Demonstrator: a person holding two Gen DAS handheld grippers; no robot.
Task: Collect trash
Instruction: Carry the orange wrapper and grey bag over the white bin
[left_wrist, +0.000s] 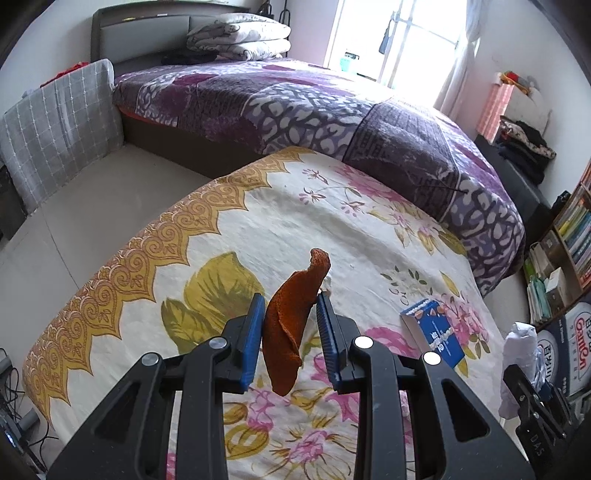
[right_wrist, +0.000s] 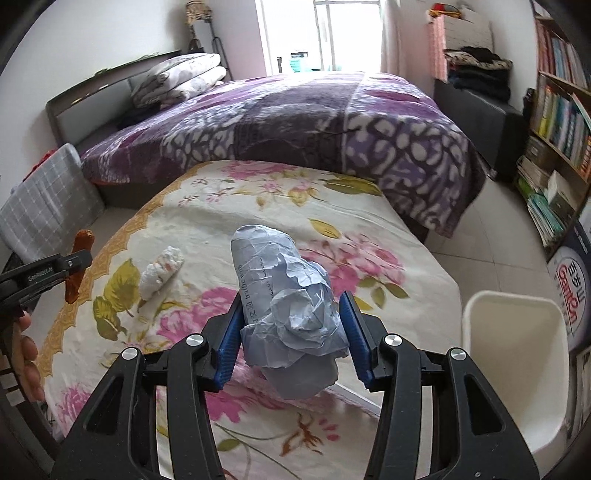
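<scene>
My left gripper (left_wrist: 290, 302) is shut on an orange peel (left_wrist: 290, 325) and holds it above the floral tablecloth (left_wrist: 229, 240); it also shows at the left of the right wrist view (right_wrist: 79, 260). My right gripper (right_wrist: 291, 308) is shut on a crumpled bluish paper ball (right_wrist: 288, 306), held above the table's right part. A crumpled white tissue (right_wrist: 161, 271) lies on the cloth at left. A white trash bin (right_wrist: 517, 369) stands on the floor to the right of the table. A blue box (left_wrist: 436, 332) lies on the cloth near the right edge.
A bed with a purple blanket (right_wrist: 295, 122) runs behind the table. A bookshelf (right_wrist: 557, 122) and a printed carton (right_wrist: 570, 295) stand at right. A grey checked chair cover (left_wrist: 55, 136) is at left. Cables (left_wrist: 14, 406) lie on the floor by the table's left corner.
</scene>
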